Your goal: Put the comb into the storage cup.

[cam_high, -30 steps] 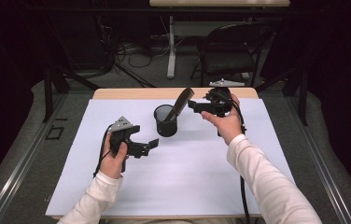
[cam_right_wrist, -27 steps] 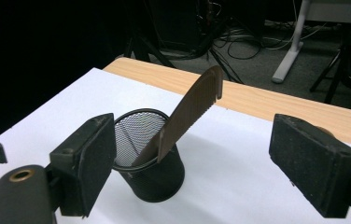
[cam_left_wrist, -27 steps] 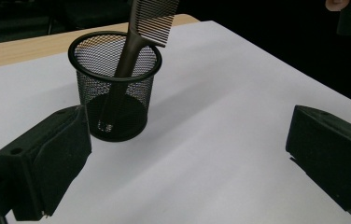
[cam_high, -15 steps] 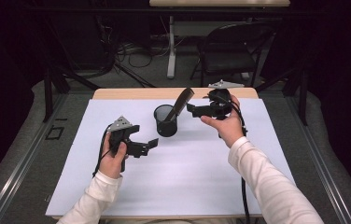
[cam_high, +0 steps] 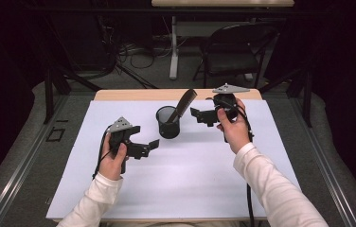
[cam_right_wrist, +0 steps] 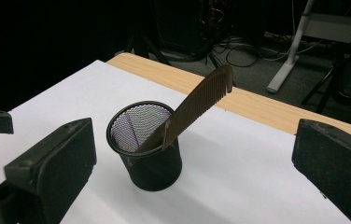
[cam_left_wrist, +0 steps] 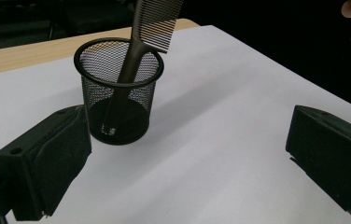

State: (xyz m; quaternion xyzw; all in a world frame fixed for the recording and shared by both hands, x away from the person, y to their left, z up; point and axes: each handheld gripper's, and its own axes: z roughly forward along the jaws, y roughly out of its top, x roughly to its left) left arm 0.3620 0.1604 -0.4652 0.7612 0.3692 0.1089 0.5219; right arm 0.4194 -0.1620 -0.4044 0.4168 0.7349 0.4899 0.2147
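Comb (cam_high: 184, 103) now stands handle-down inside a black mesh cup (cam_high: 168, 124), its toothed end leaning out over the rim toward the far right side of the table. 1 second ago the right gripper (cam_high: 198, 115) was up against the comb's upper end; since then its jaws have just been opening, and they now stand wide apart with nothing between them, drawn slightly back to the right of the cup. The right gripper view confirms this: both black pads (cam_right_wrist: 52, 163) frame the cup (cam_right_wrist: 146, 149) and comb (cam_right_wrist: 197, 105) from a short way off, touching neither. The left gripper (cam_high: 148, 146) hovers over the white sheet (cam_high: 190, 189) in front and to the left of the cup, jaws also spread and empty, its place unchanged. Seen from the left gripper view, the comb's handle (cam_left_wrist: 122, 84) reaches down to the cup's bottom. Judging from this, the comb has been dropped off in the cup and the placing step looks finished, with both hands free.
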